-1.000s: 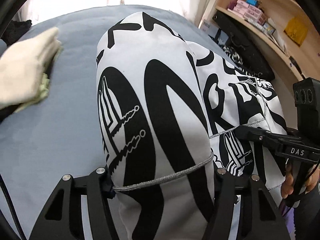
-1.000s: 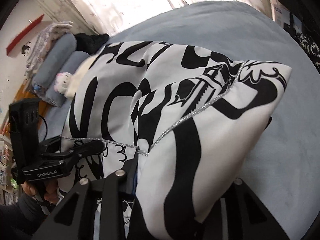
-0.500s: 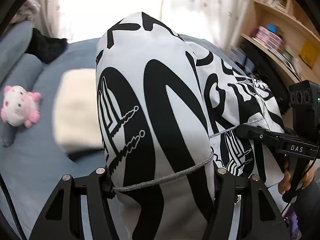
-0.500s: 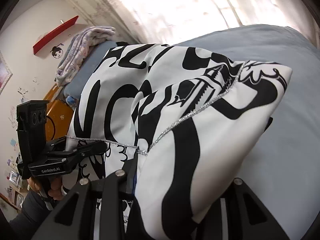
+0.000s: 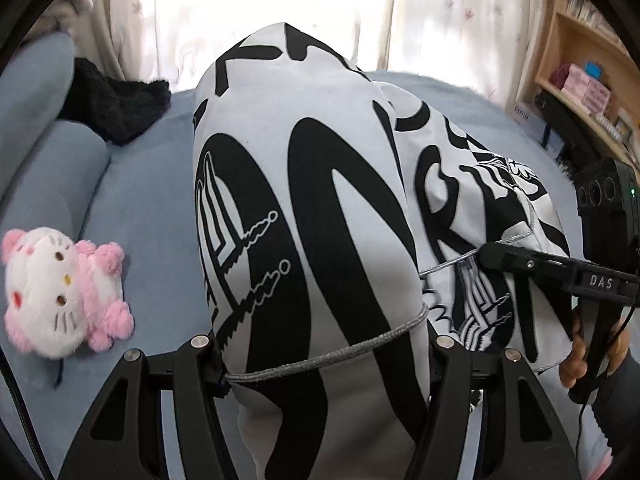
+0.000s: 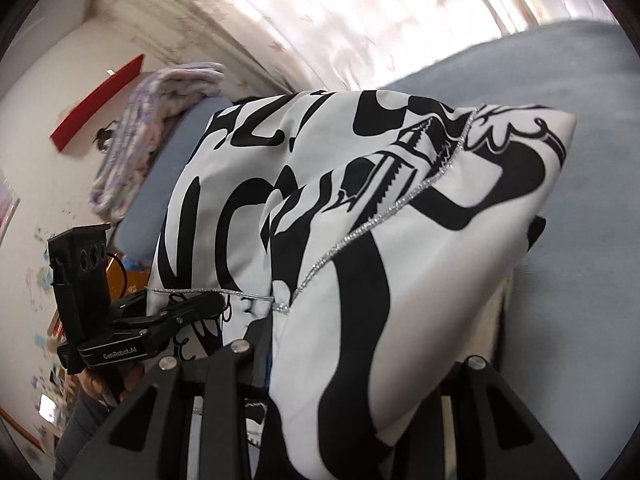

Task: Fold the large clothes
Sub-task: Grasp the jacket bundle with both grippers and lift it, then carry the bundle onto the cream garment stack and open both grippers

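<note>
Since a second ago both my hands have swung across the bed, bringing the pink plush toy [image 5: 60,296] and curtain [image 5: 248,12] into sight. From the left wrist: my left gripper [image 5: 324,356] is clamped on bunched black-and-white garment [image 5: 304,208], raised over the blue bed [image 5: 148,200]; its jaws have just widened slightly. From the right wrist: my right gripper [image 6: 352,354] pinches the same garment's [image 6: 400,240] silver-trimmed edge, half closed.

- "DAS" in white letters on the black body of the right hand-held gripper [image 5: 486,254], right edge of the left wrist view.
- "GenRobot.AI" in white on the left hand-held gripper [image 6: 208,304], lower left of the right wrist view.
- Large black lettering on the white garment [image 5: 320,220]: fragments only, no whole word legible.
</note>
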